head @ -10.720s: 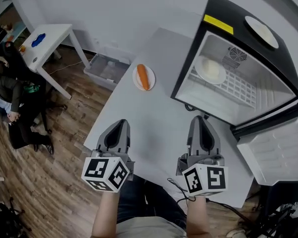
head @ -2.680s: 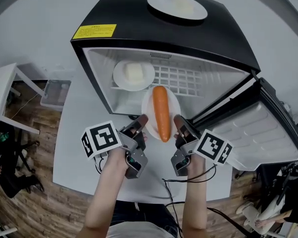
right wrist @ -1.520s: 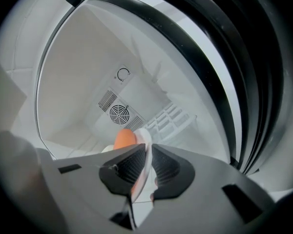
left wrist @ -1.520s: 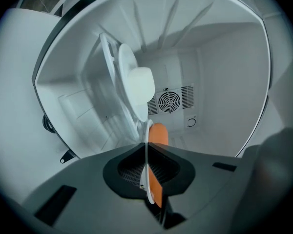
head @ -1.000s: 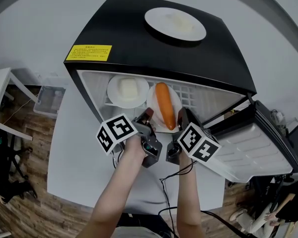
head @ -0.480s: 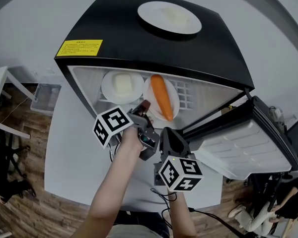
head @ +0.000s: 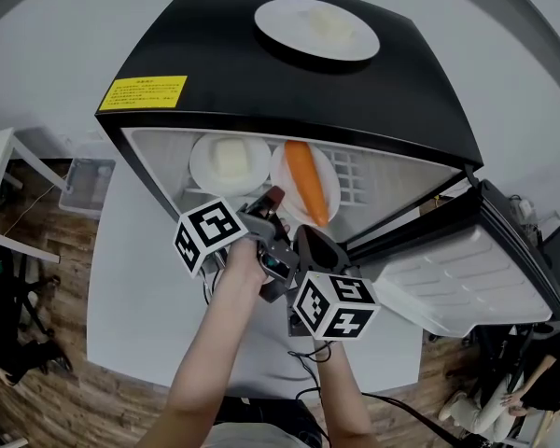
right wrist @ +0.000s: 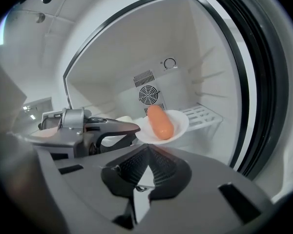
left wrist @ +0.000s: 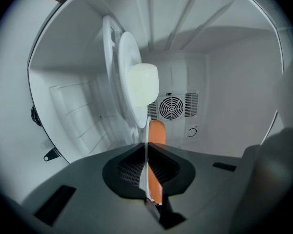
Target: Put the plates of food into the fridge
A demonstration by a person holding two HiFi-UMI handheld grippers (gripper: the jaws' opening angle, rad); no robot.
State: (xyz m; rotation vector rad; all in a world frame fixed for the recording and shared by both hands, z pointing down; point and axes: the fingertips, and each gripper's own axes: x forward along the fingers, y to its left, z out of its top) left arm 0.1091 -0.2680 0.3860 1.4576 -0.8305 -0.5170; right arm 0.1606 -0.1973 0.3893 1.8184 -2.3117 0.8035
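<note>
The white-food plate (head: 202,164) and orange-food plate (head: 329,177) are inside the fridge (head: 261,91). The left gripper (head: 274,198) has its jaws clamped on the latter's rim; the right gripper (head: 308,241) has its jaws closed and empty. A 3rd plate (head: 273,24) atop the fridge looks left to load.

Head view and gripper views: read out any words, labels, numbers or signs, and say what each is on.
Yellow rectangular label on top of the black fridge: print too small to read.
Left marker cube, right marker cube: black-and-white square patterns, no words.
Round mark beside the fan grille inside: no letters legible.
</note>
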